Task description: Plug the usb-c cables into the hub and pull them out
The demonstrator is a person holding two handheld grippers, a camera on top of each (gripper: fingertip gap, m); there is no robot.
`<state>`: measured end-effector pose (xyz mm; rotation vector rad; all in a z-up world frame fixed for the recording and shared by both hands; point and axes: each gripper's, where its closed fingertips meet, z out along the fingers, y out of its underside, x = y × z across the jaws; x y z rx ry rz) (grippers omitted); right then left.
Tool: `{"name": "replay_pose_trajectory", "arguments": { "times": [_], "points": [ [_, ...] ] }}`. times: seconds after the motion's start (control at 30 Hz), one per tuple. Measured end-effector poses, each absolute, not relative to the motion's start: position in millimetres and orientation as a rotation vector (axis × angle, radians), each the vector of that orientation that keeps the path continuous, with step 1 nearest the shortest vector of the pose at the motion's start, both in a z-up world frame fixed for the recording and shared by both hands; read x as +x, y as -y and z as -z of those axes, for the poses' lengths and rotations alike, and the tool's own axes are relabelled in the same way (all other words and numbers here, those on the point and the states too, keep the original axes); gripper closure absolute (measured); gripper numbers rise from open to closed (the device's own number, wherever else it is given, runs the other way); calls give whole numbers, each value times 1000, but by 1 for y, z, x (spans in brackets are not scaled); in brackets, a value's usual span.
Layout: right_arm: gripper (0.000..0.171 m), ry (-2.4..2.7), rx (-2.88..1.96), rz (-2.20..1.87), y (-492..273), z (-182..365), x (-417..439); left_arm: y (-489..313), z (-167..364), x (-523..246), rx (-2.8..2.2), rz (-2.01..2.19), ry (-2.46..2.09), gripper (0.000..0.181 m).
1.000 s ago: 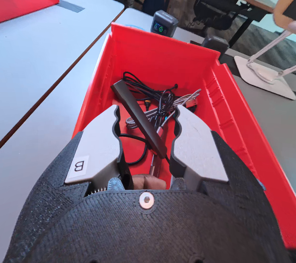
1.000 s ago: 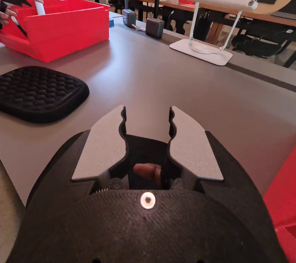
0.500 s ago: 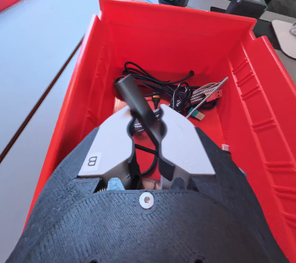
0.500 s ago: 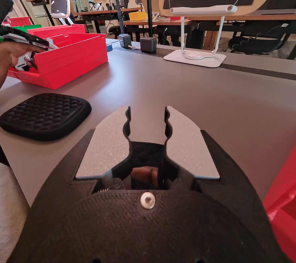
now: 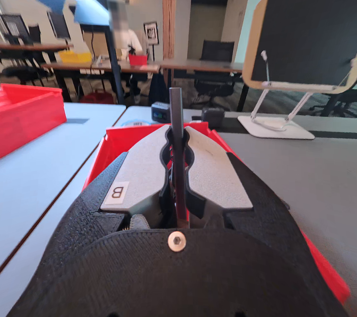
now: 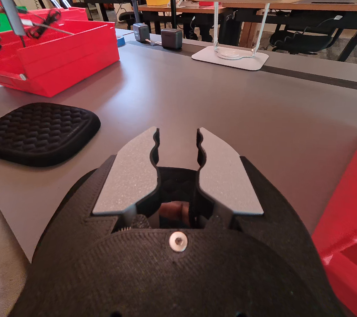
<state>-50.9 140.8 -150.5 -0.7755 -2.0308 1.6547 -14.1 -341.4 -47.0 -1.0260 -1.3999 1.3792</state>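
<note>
My left gripper [image 5: 176, 130] is shut on the slim dark hub [image 5: 175, 112], which stands upright between the fingers above the red bin [image 5: 119, 137]. Bits of cable [image 5: 170, 169] show in the gap behind the fingertips. In the right wrist view the hub [image 6: 13, 17] hangs at the far left above the same bin [image 6: 67, 62]. A braided cable [image 6: 52, 28] and a tangled black cable [image 6: 43, 20] trail from it. My right gripper [image 6: 177, 131] is open and empty, low over the grey table [image 6: 212, 104].
A black padded mat [image 6: 44, 131] lies left of my right gripper. Two dark charger blocks [image 6: 171, 38], a blue tape roll [image 6: 120, 40] and a white monitor stand [image 6: 229, 56] line the table's back. Another red bin edge [image 6: 340, 211] is at the right. A second red bin [image 5: 29, 114] sits far left. The tips of one gripper are about 50 cm away from the tips of the other.
My left gripper closed on the hub in the bin and lifted it up and level, with cables trailing. The right gripper stayed open over the table, shifting only slightly.
</note>
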Motion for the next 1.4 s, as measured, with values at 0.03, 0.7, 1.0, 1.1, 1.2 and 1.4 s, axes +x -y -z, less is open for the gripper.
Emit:
{"name": "replay_pose_trajectory", "arguments": {
  "times": [0.03, 0.7, 1.0, 1.1, 1.2, 1.4],
  "points": [
    [136, 2036, -770, -1642, -140, 151, -51, 337, 36, -11, -1018, -1407, 1361, 172],
    [136, 2097, -654, -1396, -131, 167, -50, 292, -136, 29, -916, -1636, 786, 172],
    [136, 2107, -581, -1326, -127, 170, -47, 236, -179, 65, -851, -1509, 511, 172],
    [136, 2086, -595, -1392, -129, 165, -47, 201, -187, 73, -867, -1404, 427, 172],
    [136, 2051, -611, -1468, -132, 158, -46, 159, -186, 75, -914, -1253, 358, 172],
    [143, 1765, -435, -1567, -138, 117, -41, 76, -127, 38, -1047, -837, 429, 172]
  ]
}}
